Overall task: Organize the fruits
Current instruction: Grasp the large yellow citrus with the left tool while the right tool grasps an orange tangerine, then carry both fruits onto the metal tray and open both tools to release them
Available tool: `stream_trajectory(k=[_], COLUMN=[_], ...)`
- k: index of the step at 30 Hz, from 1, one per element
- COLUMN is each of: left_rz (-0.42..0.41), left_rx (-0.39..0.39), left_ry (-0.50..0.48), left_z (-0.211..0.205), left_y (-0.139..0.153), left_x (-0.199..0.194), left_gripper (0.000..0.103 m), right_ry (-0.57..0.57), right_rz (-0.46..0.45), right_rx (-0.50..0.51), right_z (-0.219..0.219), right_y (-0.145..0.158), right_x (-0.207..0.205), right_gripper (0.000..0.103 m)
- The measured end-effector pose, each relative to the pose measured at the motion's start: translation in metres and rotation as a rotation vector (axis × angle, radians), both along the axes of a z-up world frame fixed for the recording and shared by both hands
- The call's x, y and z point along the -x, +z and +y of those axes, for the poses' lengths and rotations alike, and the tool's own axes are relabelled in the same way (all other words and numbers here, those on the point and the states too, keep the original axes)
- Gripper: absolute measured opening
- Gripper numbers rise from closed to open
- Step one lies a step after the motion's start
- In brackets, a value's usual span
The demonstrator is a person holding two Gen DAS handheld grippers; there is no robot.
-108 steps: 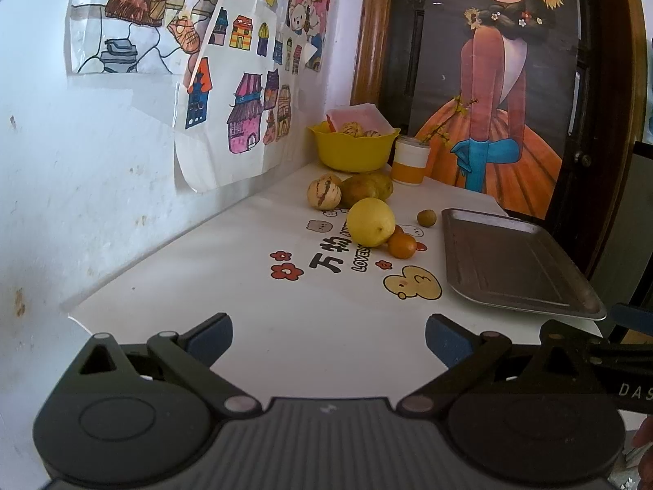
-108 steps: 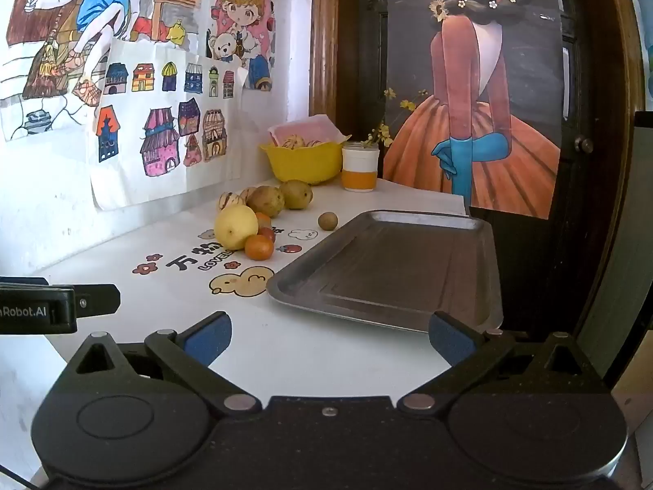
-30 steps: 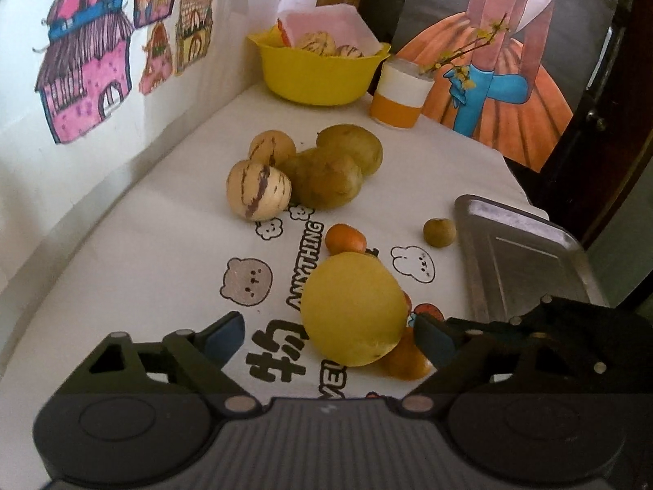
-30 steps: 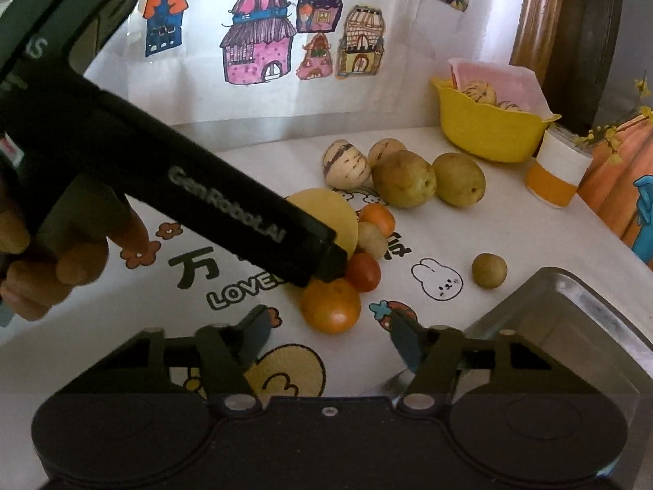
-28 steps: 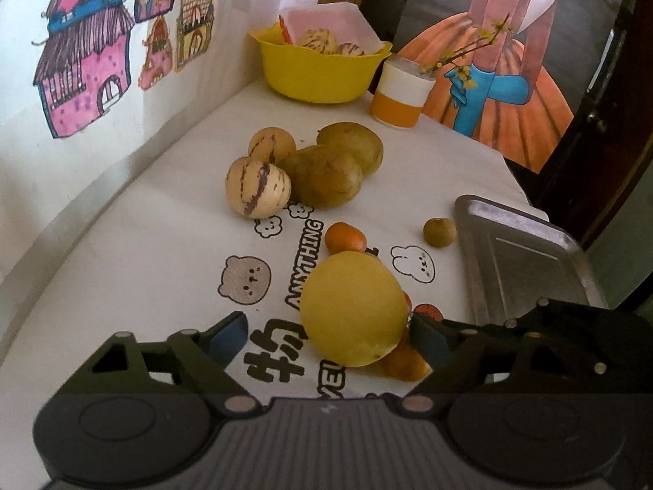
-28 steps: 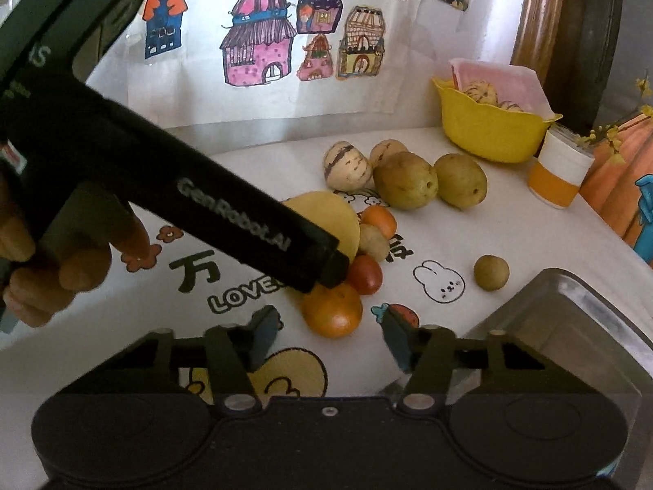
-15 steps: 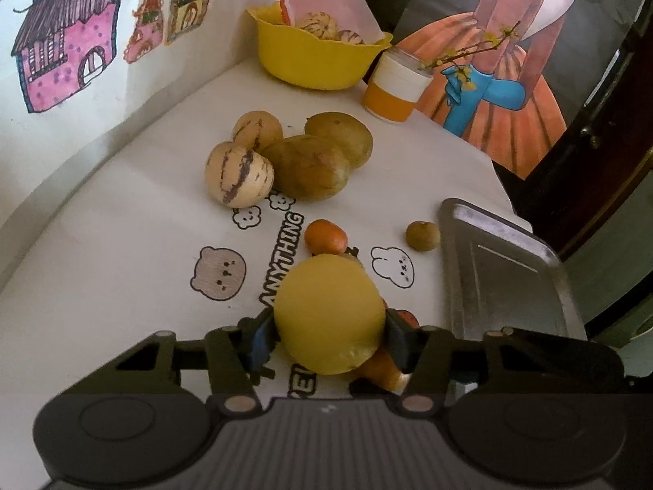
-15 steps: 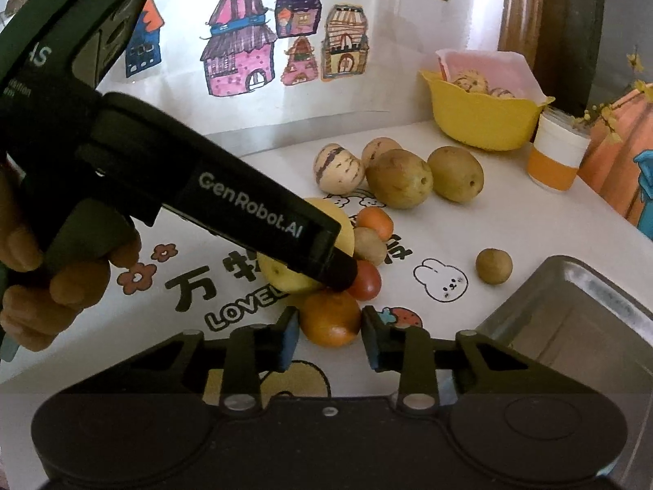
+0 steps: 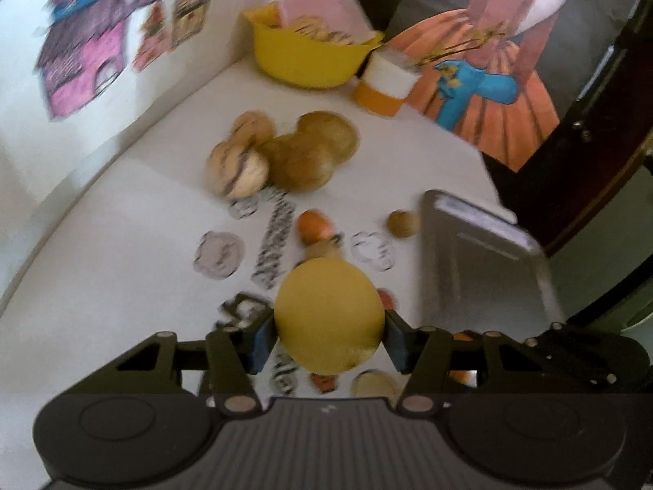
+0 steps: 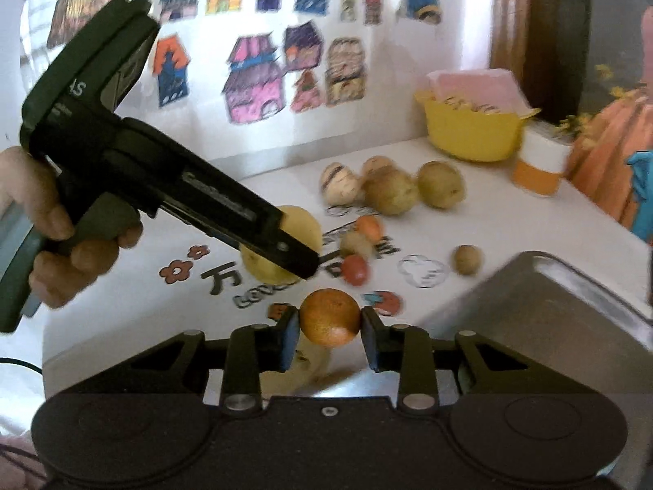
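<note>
The left gripper (image 9: 329,337) is closed on the big yellow fruit (image 9: 329,313), pads pressed against its 2 sides. The right gripper (image 10: 329,331) is clamped on the orange (image 10: 330,317) the same way. Both fruits look raised off the white table (image 9: 122,245), though blur makes that a judgement.

To do this carry well, keep each squeeze steady, move both across to the metal tray (image 9: 481,269) on the right, and keep the 2 tools from crossing. Set each fruit down low on the tray floor before opening, since round fruit will roll.

0.5 s ago both fruits sat on the table with the fingers just closing around them; 3.6 s ago both grippers were wide open and empty. The tray is bare so far.
</note>
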State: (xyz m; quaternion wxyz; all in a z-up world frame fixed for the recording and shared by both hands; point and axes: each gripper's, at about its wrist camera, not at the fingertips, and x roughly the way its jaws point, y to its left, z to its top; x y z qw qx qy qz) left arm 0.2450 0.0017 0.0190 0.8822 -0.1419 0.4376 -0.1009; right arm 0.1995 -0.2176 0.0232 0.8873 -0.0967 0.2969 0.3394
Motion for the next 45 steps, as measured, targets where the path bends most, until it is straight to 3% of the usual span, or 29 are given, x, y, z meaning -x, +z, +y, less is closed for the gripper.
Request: stream_trajectory(k=[7, 10, 13, 17, 26, 41, 45], left_rz=[-0.103, -0.134, -0.182, -0.179, -0.125, -0.103, -0.099], left_rx=[0.033, 0.042, -0.005, -0.003, -0.011, -0.043, -0.042], left_ry=[-0.086, -0.109, -0.134, -0.150, -0.169, -0.198, -0.198], left_z=[-0.058, -0.086, -0.116, -0.140, -0.158, -0.164, -0.164], left_y=[0.028, 0.032, 0.030, 0.017, -0.018, -0.033, -0.032], left_x=[-0.030, -0.045, -0.056, -0.072, -0.101, -0.114, -0.113], left_gripper=[0.060, 0.060, 0.060, 0.060, 0.060, 0.060, 0.060], right_ry=[-0.191, -0.246, -0.275, -0.304, -0.286, -0.279, -0.288], right_rz=[-0.096, -0.176, -0.222, -0.187, -0.104, -0.066, -0.063], right_rx=[-0.027, 0.034, 0.081, 0.076, 0.094, 0.096, 0.088], right_z=[-0.073, -0.092, -0.108, -0.131, -0.134, -0.132, -0.133], right_y=[0.033, 0.037, 0.033, 0.016, -0.023, -0.043, -0.043], right_x=[-0.019, -0.035, -0.054, -0.078, -0.111, -0.126, -0.125], right_gripper=[0.034, 0.034, 0.034, 0.034, 0.035, 0.035, 0.041])
